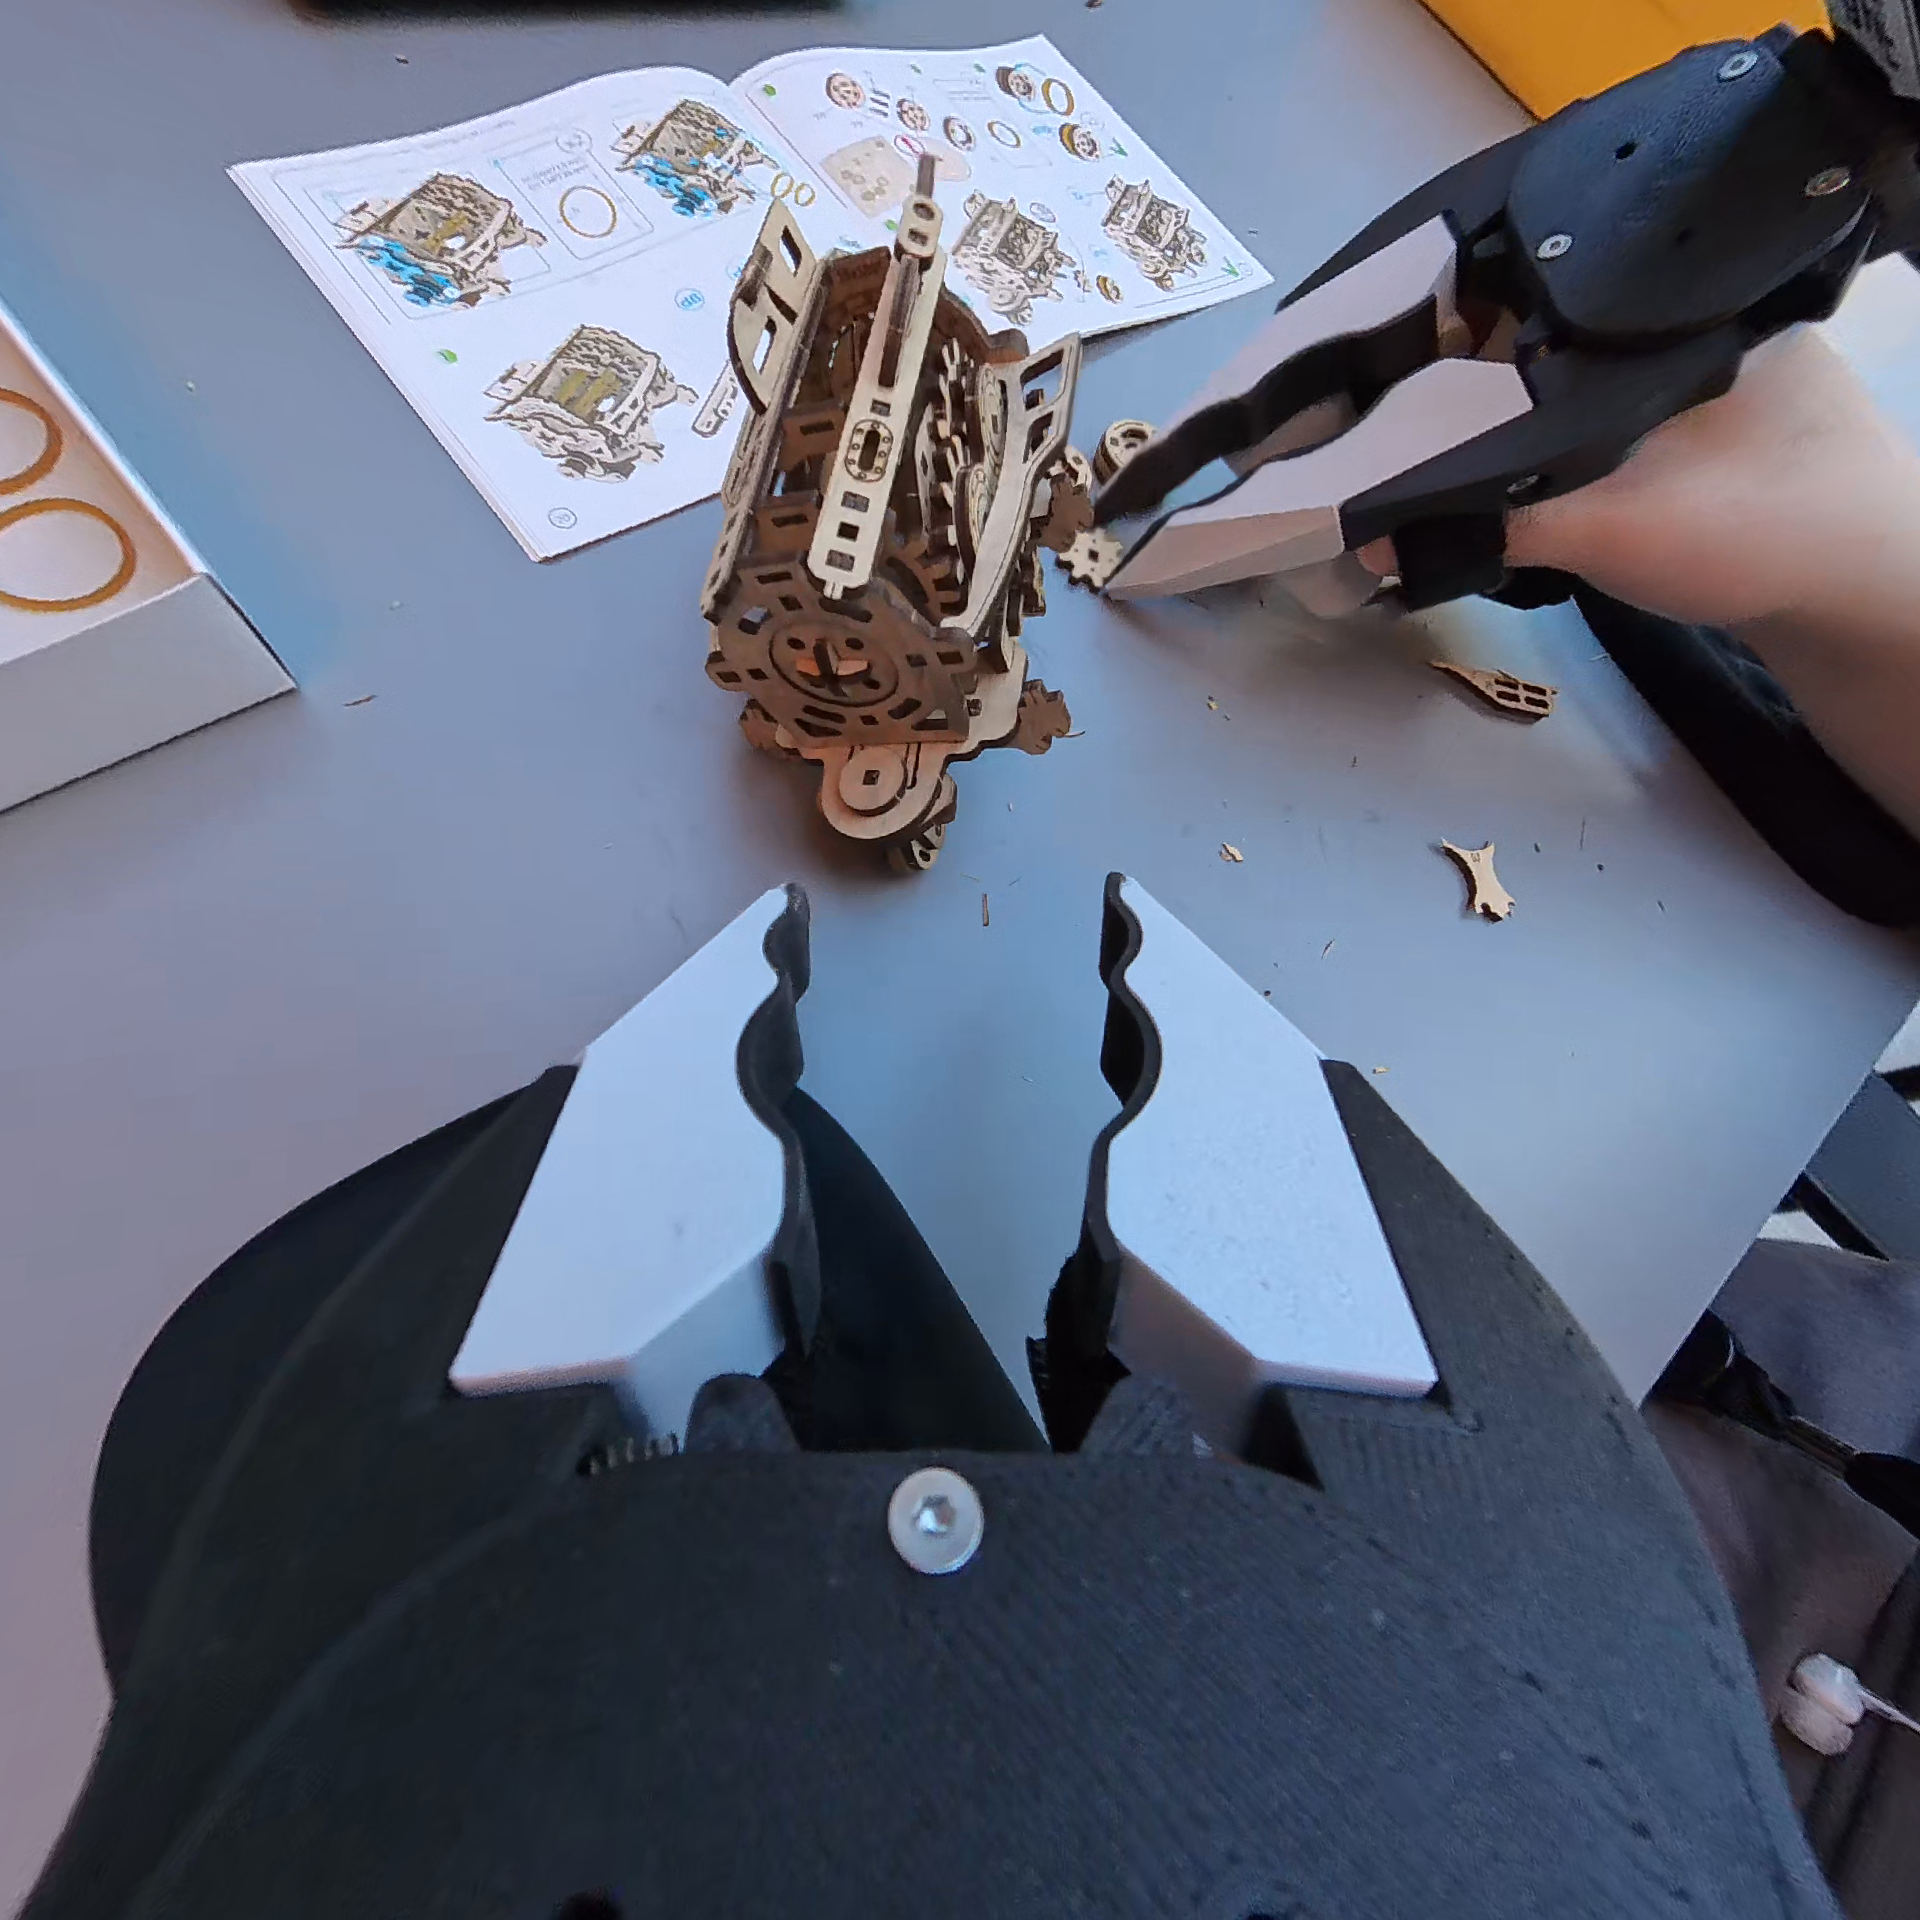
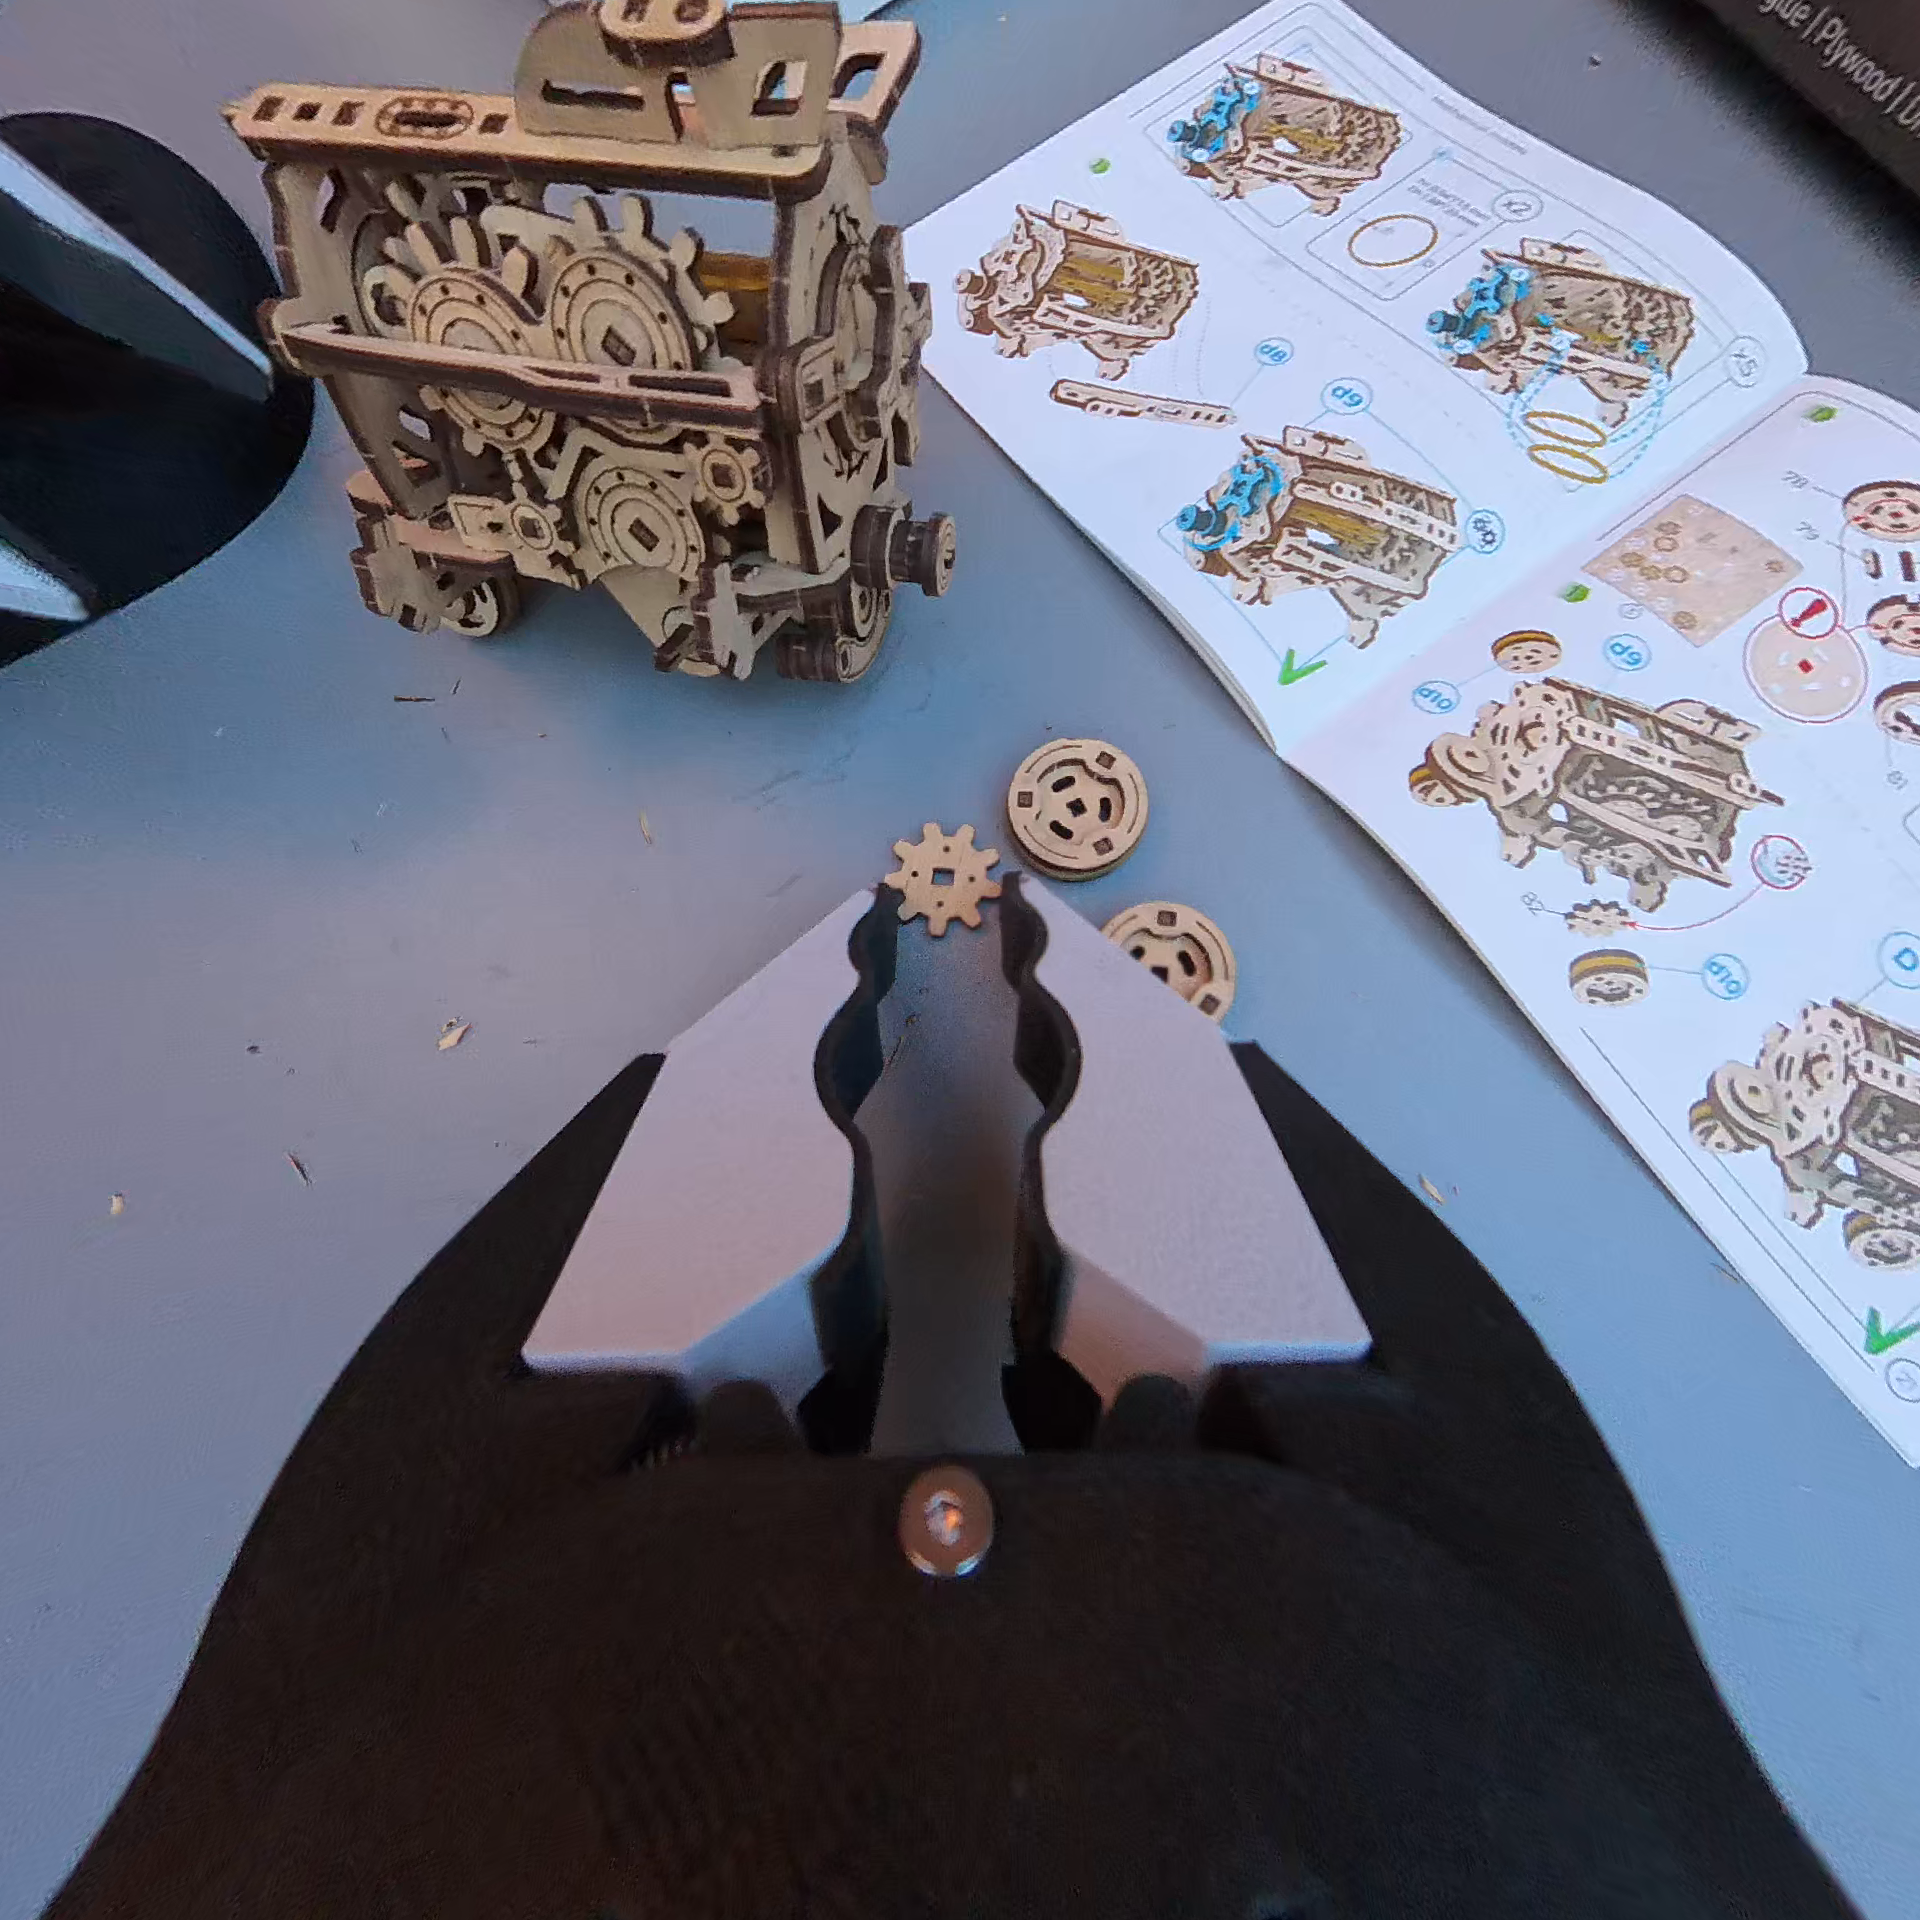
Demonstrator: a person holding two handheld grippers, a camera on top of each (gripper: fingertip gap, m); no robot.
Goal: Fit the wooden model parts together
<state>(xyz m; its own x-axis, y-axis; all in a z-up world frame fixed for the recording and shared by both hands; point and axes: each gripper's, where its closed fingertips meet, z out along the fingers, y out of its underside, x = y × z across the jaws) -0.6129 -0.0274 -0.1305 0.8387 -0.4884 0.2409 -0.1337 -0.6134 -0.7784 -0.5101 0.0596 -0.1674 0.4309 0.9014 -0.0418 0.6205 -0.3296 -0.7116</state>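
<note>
Right wrist view shows the wooden model [image 2: 592,353] standing upright on the grey table [image 2: 260,883], a boxy laser-cut frame packed with pale gears, dark burnt edges and small wheels along its base. A small flat gear [image 2: 943,879] with a square centre hole lies on the table at the tips of the right tool [image 2: 943,902], whose jaws stand narrowly apart on either side of it; whether they pinch it I cannot tell. Two round wooden discs [image 2: 1077,808] lie just right of the gear, and an open instruction booklet [image 2: 1455,436] lies farther right. Seen from the left wrist view, the left tool [image 1: 954,894] is wide open and empty, near the model's front end, apart from it.
</note>
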